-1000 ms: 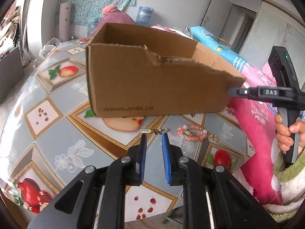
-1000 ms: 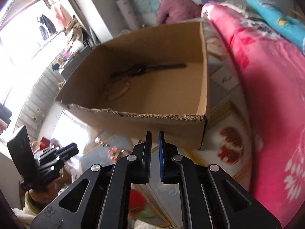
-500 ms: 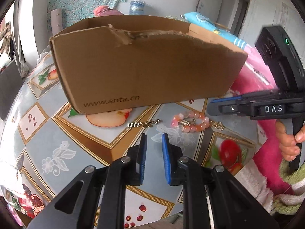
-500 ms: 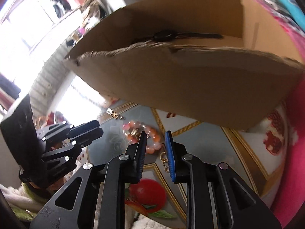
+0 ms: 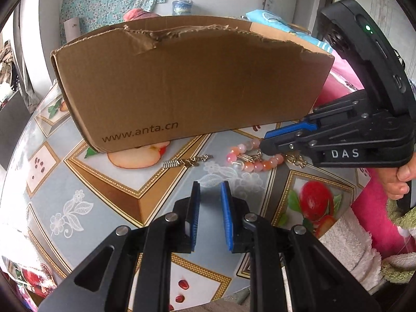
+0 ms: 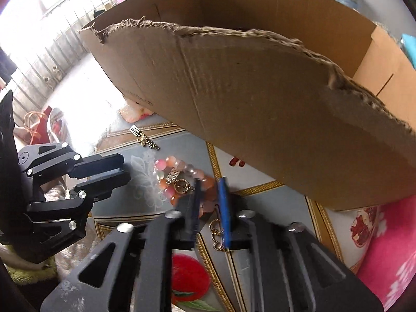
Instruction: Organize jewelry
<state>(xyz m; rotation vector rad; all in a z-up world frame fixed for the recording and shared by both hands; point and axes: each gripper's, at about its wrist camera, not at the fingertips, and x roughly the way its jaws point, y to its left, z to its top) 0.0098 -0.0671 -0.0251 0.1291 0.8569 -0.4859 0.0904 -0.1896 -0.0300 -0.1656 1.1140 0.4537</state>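
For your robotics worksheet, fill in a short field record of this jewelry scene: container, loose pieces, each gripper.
box: cardboard box, open top, on table
bracelet: pink bead bracelet, on table in front of box
clip: gold clip, left of bracelet
right gripper: open, astride bracelet's near beads
left gripper: open, empty, short of the jewelry

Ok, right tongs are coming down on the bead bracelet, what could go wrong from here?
1. The right tongs straddle the bead bracelet, and a gold charm lies on the beads; closing may catch only the charm, or the beads may slip out.
2. A loose gold earring sits beside the blue pad and could get dragged along.
3. The cardboard box wall stands close behind, so a lift forward might snag its torn rim.
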